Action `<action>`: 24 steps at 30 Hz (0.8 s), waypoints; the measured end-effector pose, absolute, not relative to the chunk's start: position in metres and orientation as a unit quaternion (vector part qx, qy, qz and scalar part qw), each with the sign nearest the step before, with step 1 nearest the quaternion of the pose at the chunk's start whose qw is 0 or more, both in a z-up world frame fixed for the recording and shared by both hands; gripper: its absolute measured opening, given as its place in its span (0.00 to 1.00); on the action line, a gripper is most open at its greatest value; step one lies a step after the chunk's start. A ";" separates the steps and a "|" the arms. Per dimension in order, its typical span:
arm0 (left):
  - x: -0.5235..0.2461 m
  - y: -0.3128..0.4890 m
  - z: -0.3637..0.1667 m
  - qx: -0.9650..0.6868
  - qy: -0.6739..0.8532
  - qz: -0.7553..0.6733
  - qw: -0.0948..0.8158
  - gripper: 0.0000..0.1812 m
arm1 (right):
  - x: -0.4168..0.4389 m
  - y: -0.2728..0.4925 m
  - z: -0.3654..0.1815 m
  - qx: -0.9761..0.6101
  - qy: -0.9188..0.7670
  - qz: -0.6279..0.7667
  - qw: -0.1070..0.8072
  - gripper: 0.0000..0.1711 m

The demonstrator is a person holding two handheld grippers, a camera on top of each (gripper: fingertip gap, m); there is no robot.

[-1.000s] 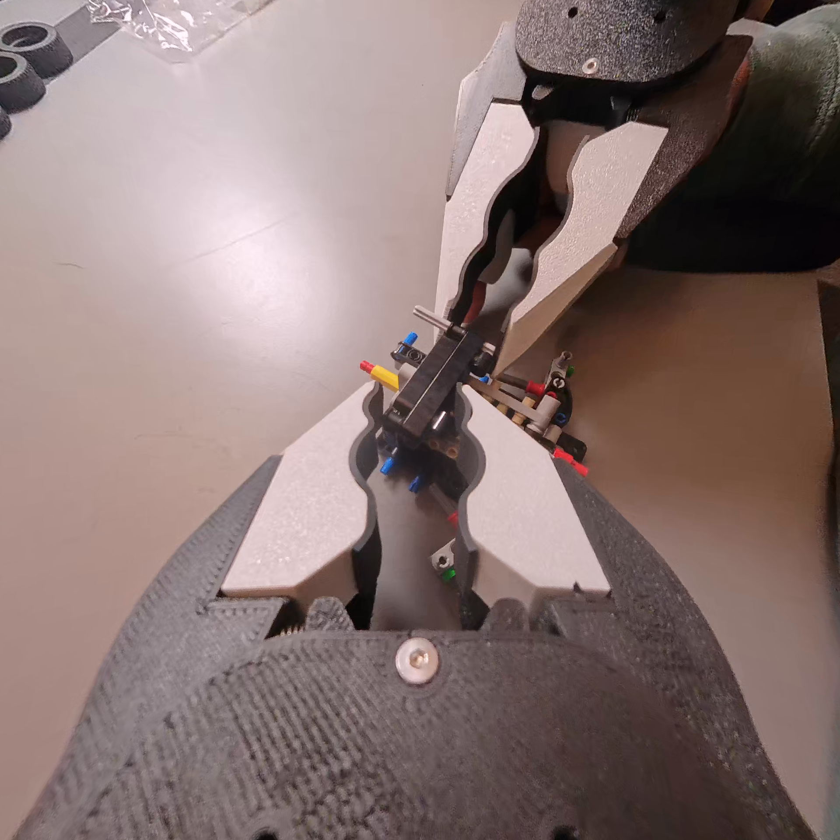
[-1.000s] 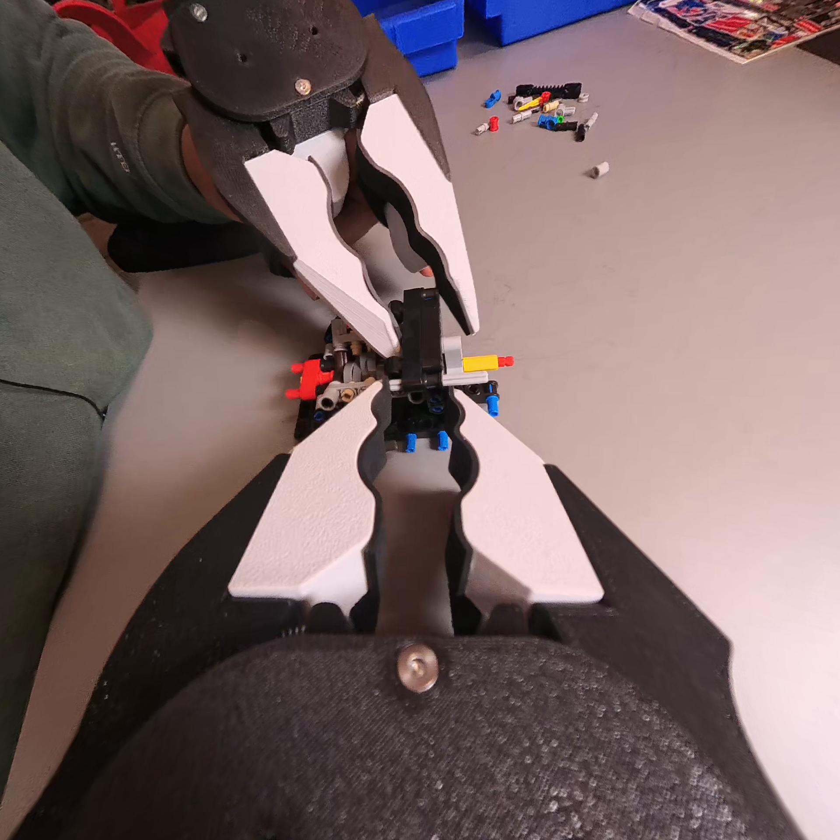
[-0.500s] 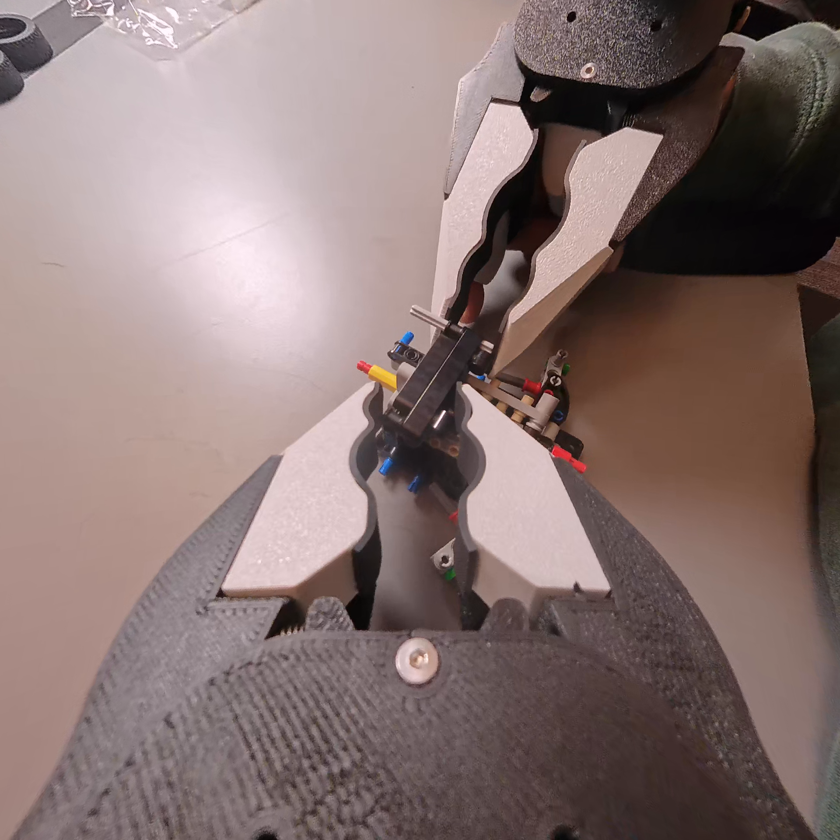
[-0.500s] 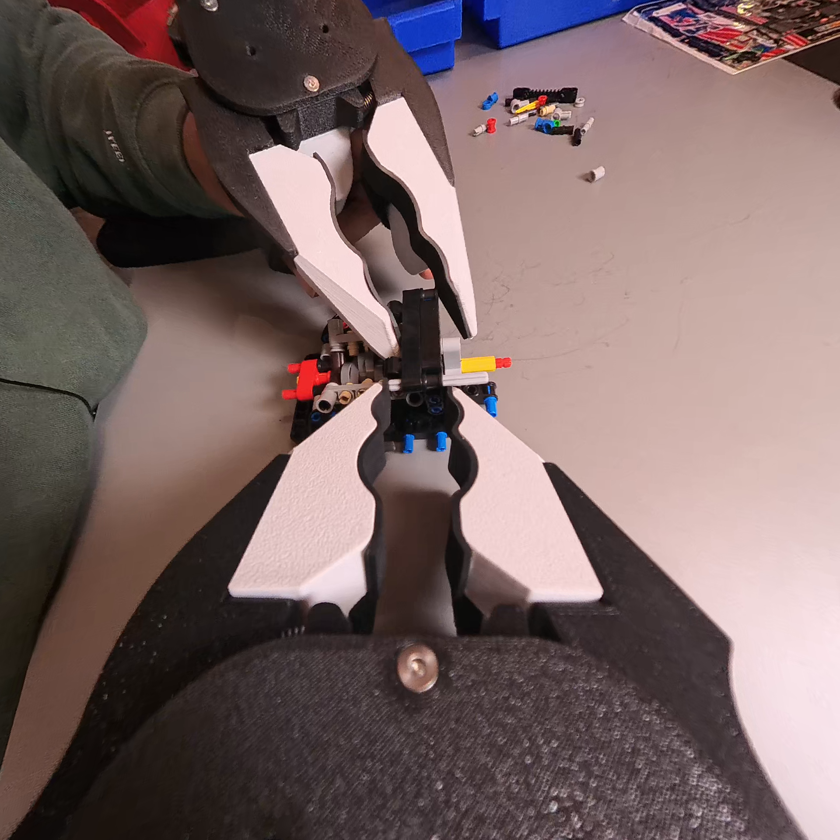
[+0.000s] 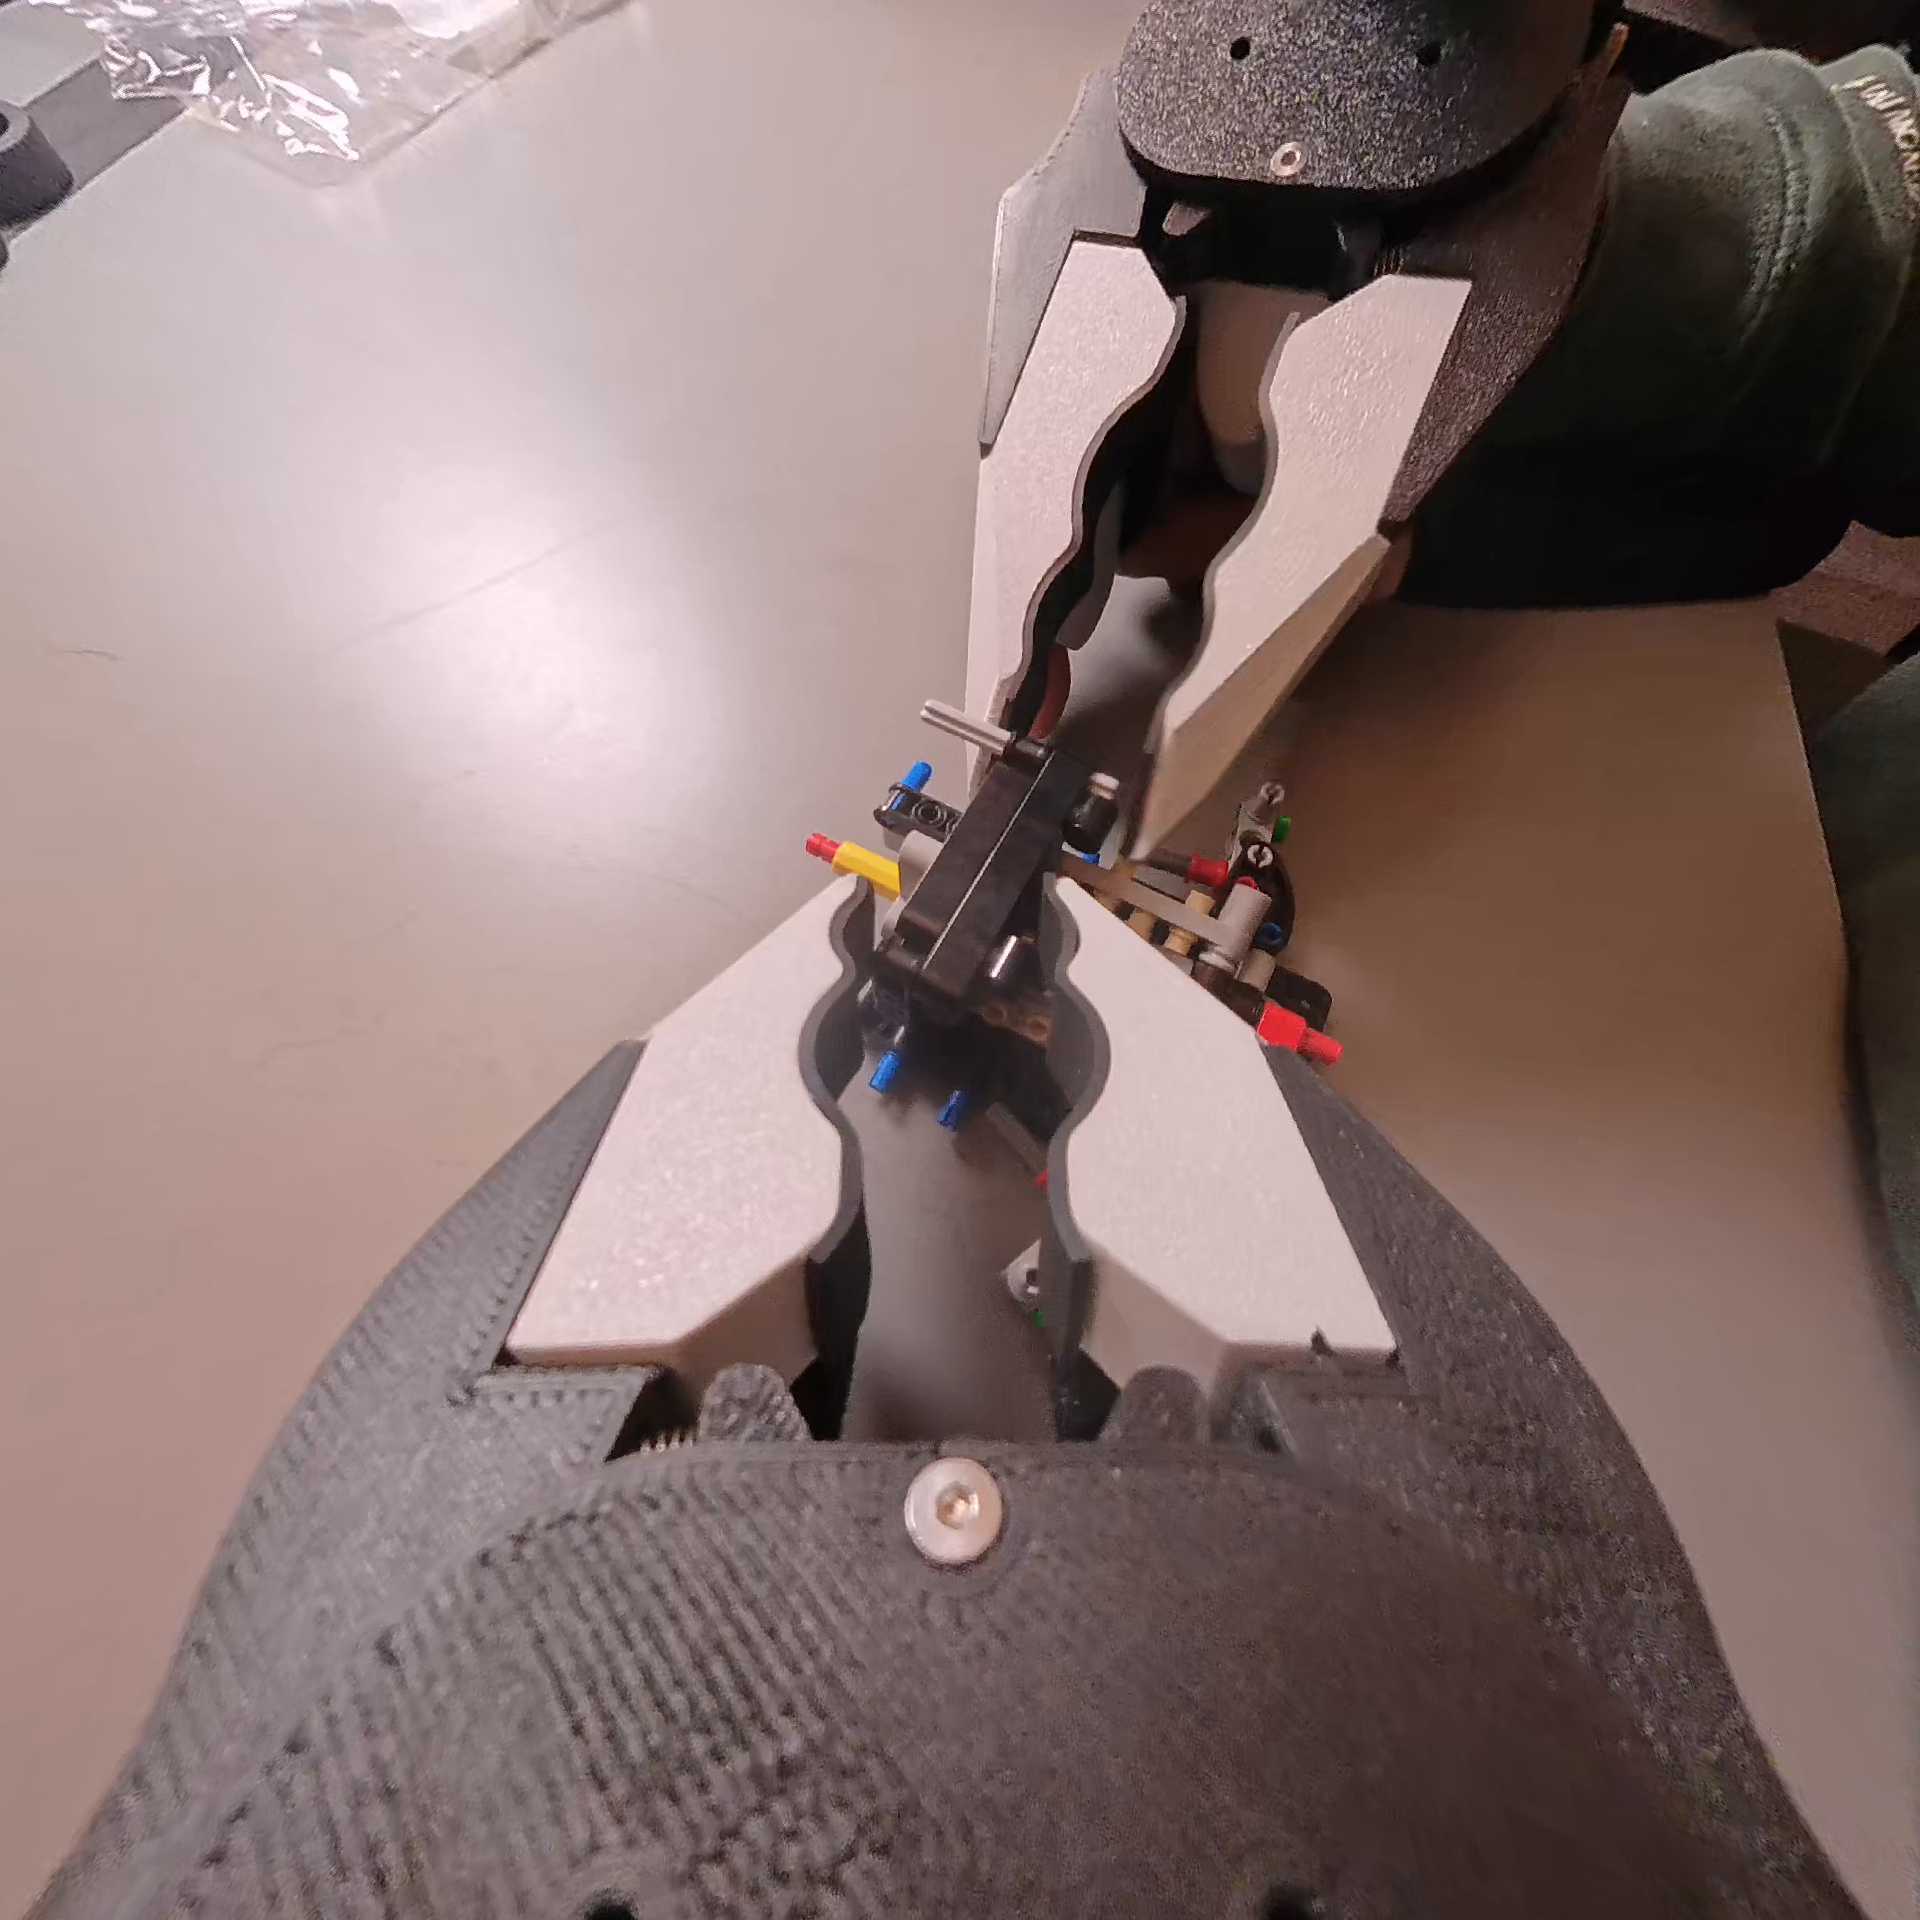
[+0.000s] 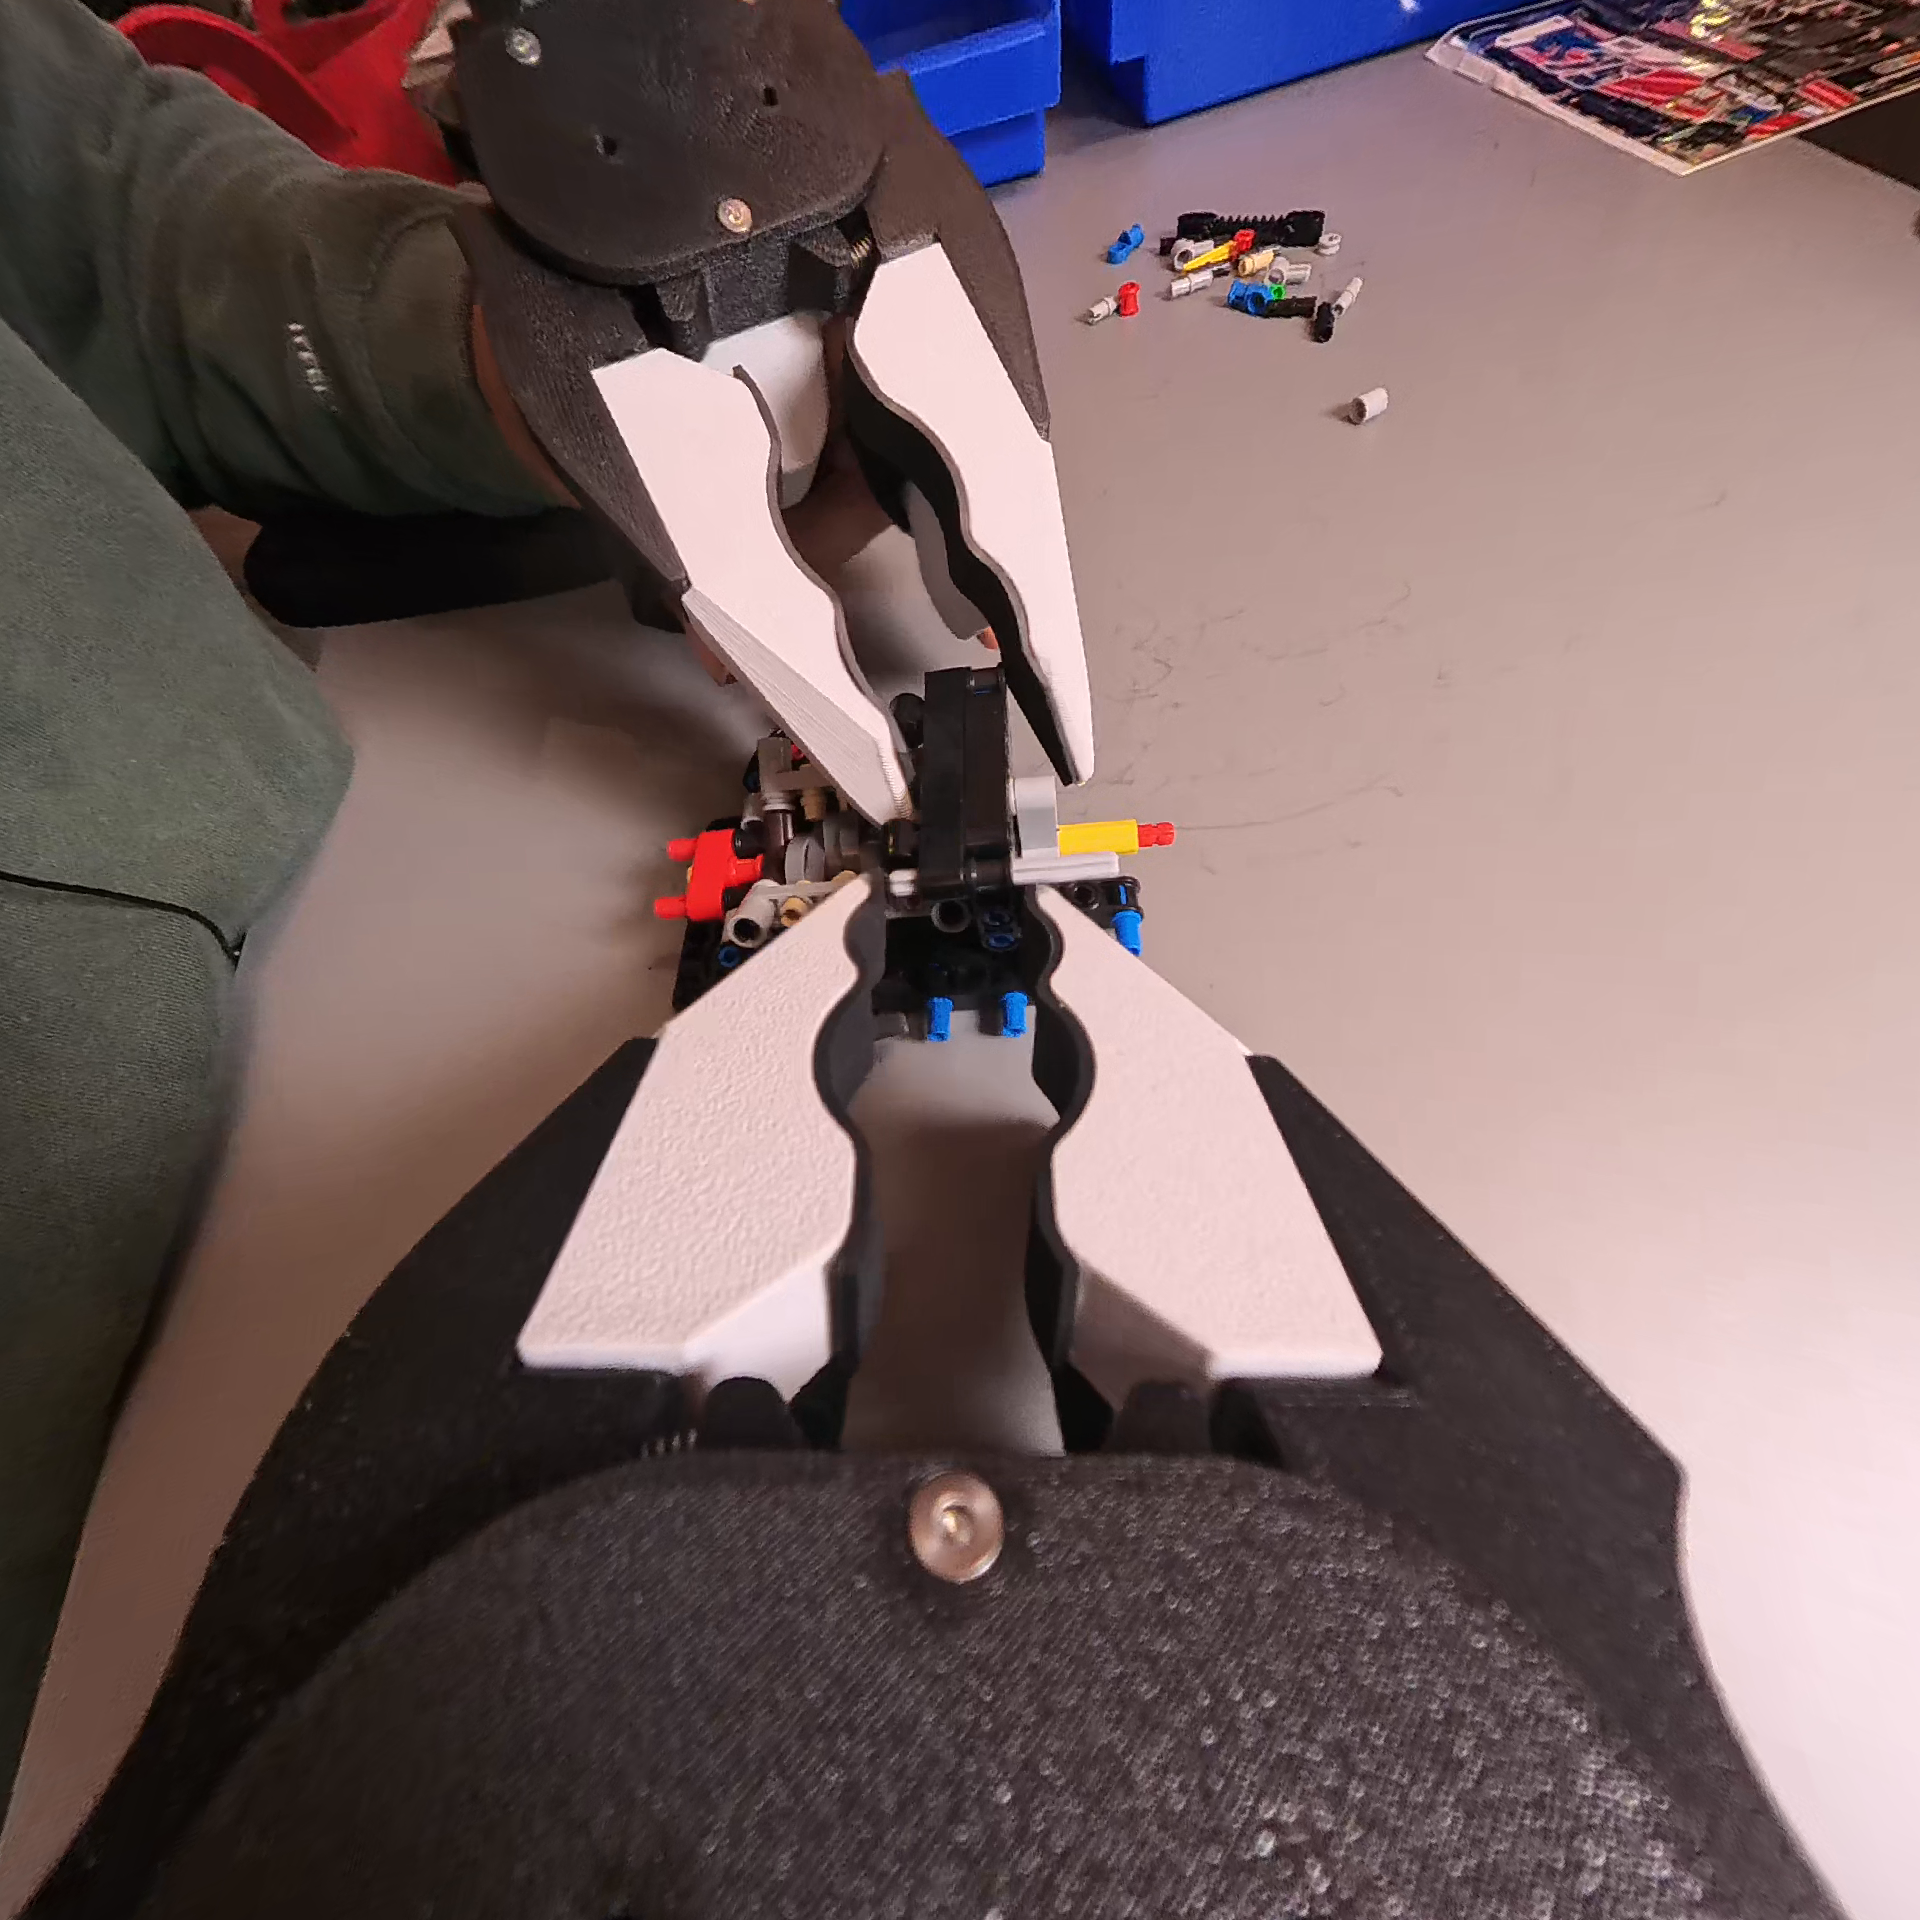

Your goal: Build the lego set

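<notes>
Both my grippers meet over a small lego model (image 6: 940,935) on a grey table (image 6: 1507,831), with the model standing low on the tabletop between them.

From the right wrist, nearest the lens, my right gripper (image 6: 956,894) is clenched on the model's black base, one finger tight against each side. Two blue pins (image 6: 940,1018) poke out of the base toward me, between the fingers. A red block (image 6: 717,868) juts from the model's left end, and a yellow axle (image 6: 1096,834) with a red tip points right. A black beam (image 6: 961,769) stands on top, tilted away from me. My left gripper (image 6: 982,790) reaches in from the far side and closes on that beam. Its left finger presses the beam's side, and its right finger lies just beside a light grey piece. Behind it is my green sleeve (image 6: 208,312). Farther right a lone grey bush (image 6: 1368,405) lies apart on the table. Beyond it is a scatter of loose parts (image 6: 1236,260), then blue bins (image 6: 1247,52) and a booklet (image 6: 1683,73) at the far edge.

From the left wrist, the left gripper (image 5: 956,904) grips the near end of the beam (image 5: 977,873), and the model (image 5: 1174,920) spreads out to the right behind it. The right gripper (image 5: 1081,779) comes down from the far side, its tips straddling the far end of the model. At the far left lie a clear plastic bag (image 5: 312,83) and a black tyre (image 5: 26,166).
</notes>
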State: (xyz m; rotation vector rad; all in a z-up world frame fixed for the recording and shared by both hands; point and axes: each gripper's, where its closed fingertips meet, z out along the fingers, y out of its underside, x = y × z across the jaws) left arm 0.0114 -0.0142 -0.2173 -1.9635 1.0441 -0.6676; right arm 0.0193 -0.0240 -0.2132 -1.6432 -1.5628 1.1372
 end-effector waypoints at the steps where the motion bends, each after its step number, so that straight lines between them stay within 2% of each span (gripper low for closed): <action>1: 0.011 -0.014 -0.217 -0.771 0.418 -0.264 0.400 0.16 | 0.019 -0.026 -0.213 -0.616 -0.589 0.433 0.294 0.18; 3: 0.012 -0.015 -0.217 -0.763 0.430 -0.267 0.402 0.16 | 0.020 -0.027 -0.212 -0.616 -0.586 0.437 0.293 0.23; 7: 0.011 -0.015 -0.216 -0.745 0.454 -0.264 0.412 0.17 | 0.022 -0.025 -0.207 -0.615 -0.575 0.447 0.302 0.23; 10: 0.009 -0.013 -0.213 -0.739 0.455 -0.271 0.418 0.27 | 0.025 -0.020 -0.202 -0.617 -0.565 0.451 0.310 0.24; 16: -0.013 -0.002 -0.186 -0.744 0.395 -0.321 0.432 0.32 | 0.029 -0.002 -0.197 -0.632 -0.534 0.445 0.343 0.26; 24: 0.002 -0.050 -0.215 -0.765 0.464 -0.306 0.326 0.54 | 0.014 0.001 -0.199 -0.619 -0.554 0.415 0.371 0.34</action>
